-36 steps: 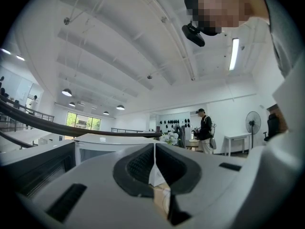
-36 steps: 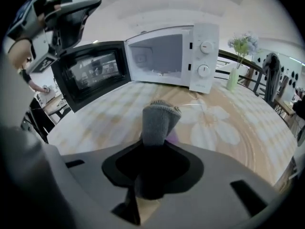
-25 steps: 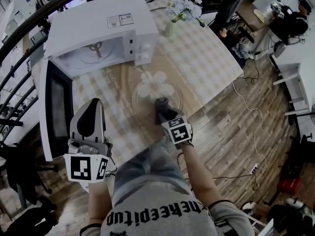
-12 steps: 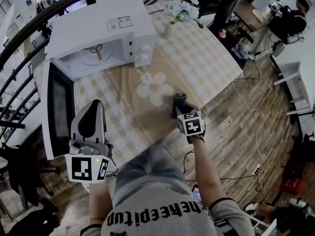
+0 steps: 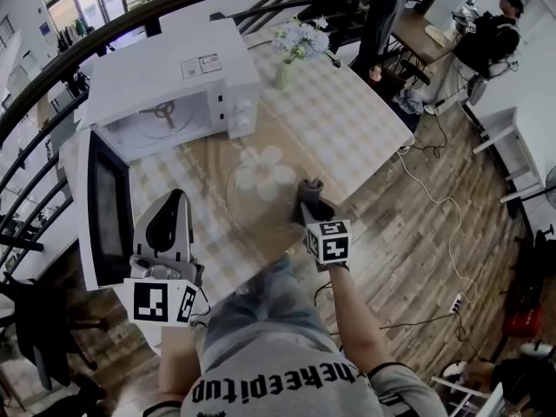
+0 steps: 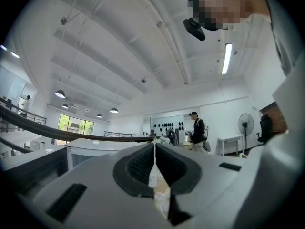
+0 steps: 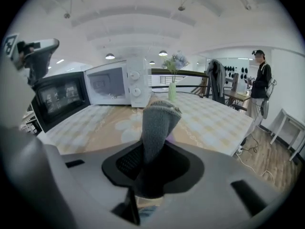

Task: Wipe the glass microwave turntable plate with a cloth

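The glass turntable plate (image 5: 252, 205) lies flat on the checked tablecloth, over a white flower print, in front of the microwave (image 5: 165, 76). My right gripper (image 5: 308, 191) (image 7: 155, 144) is shut on a grey cloth (image 7: 157, 120) (image 5: 310, 187), which stands up between the jaws at the plate's right rim. I cannot tell whether the cloth touches the glass. My left gripper (image 5: 171, 203) (image 6: 153, 154) is held off the table's left front corner, tilted toward the ceiling. Its jaws are shut with nothing in them.
The white microwave's door (image 5: 106, 207) hangs open toward the table's left edge, close to my left gripper. A vase of flowers (image 5: 291, 46) (image 7: 172, 87) stands at the far side. A person (image 5: 486, 33) stands by desks at the far right.
My right gripper has carried the cloth to the right, from the plate's near middle to its right rim. The left gripper has stayed put.
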A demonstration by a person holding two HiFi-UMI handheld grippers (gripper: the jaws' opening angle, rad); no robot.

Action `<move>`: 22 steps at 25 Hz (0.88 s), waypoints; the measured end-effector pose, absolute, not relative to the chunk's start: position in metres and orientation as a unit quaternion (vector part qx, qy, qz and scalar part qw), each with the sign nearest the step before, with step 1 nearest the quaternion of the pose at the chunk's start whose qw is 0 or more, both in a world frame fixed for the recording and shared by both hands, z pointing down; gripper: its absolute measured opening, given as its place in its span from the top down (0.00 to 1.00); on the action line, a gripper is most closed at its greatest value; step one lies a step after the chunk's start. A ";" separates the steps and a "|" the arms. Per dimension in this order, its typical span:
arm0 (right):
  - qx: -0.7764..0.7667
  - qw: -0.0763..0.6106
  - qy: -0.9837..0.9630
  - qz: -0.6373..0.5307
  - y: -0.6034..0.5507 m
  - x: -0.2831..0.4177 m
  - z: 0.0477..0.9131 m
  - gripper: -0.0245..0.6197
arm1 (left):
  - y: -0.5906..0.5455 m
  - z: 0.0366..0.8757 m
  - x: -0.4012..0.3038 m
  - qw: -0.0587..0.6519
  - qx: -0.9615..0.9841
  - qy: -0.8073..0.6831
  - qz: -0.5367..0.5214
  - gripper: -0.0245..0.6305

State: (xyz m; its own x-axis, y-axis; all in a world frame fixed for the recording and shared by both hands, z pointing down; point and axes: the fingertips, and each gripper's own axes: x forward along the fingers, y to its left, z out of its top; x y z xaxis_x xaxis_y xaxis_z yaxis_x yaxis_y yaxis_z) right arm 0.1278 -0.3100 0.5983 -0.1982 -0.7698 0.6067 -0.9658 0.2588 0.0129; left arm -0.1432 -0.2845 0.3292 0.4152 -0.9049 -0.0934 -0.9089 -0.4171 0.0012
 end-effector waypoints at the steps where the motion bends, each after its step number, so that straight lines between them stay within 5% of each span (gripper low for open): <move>1: 0.578 0.250 -0.755 0.185 -0.306 0.124 0.592 0.79 | -0.283 0.328 -0.141 0.025 -0.843 0.536 0.041 0.94; 22: 0.582 0.136 -0.800 0.049 -0.256 0.121 0.441 0.78 | -0.258 0.300 -0.120 0.044 -0.835 0.546 0.043 0.94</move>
State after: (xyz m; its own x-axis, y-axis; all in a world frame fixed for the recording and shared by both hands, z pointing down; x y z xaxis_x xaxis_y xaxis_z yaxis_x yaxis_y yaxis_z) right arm 0.1210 -0.2560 0.4411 -0.2856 -0.9179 0.2757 -0.9448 0.3178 0.0794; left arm -0.1202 -0.2577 0.3000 0.3996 -0.9088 -0.1202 -0.9164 -0.3996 -0.0253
